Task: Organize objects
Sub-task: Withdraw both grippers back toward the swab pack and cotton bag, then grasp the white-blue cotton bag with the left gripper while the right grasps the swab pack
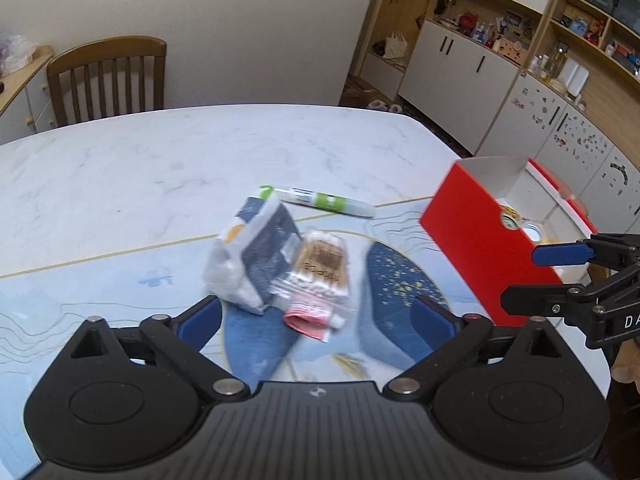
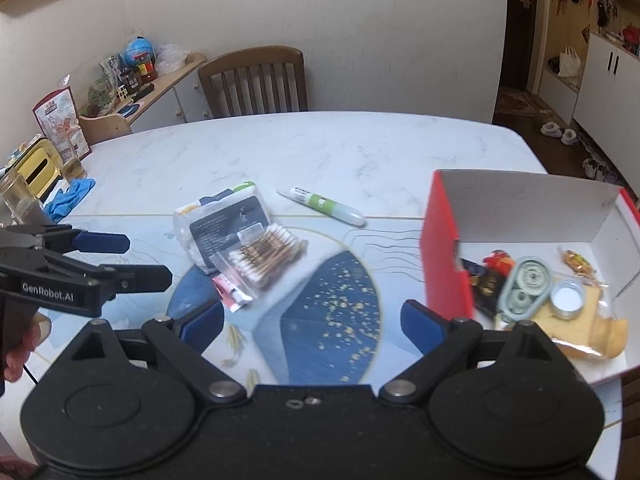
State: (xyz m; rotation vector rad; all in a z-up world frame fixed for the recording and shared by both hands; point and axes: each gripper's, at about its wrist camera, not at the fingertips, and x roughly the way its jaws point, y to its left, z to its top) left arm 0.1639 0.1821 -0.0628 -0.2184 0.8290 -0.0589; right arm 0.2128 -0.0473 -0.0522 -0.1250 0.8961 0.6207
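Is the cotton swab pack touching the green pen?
Apart. The right wrist view shows bare table between the cotton swab pack and the green pen.

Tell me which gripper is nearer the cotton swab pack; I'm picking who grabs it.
Left. The left gripper hangs open just in front of the cotton swab pack. The right gripper, also open, sits off to the pack's right, closer to the red box.

A brown wooden slat-back chair stands at upper centre of the right wrist view, behind the white marbled counter. At upper left, a low sideboard carries a blue globe and jars. A crumpled blue glove lies at the counter's left edge beside a clear glass jar.
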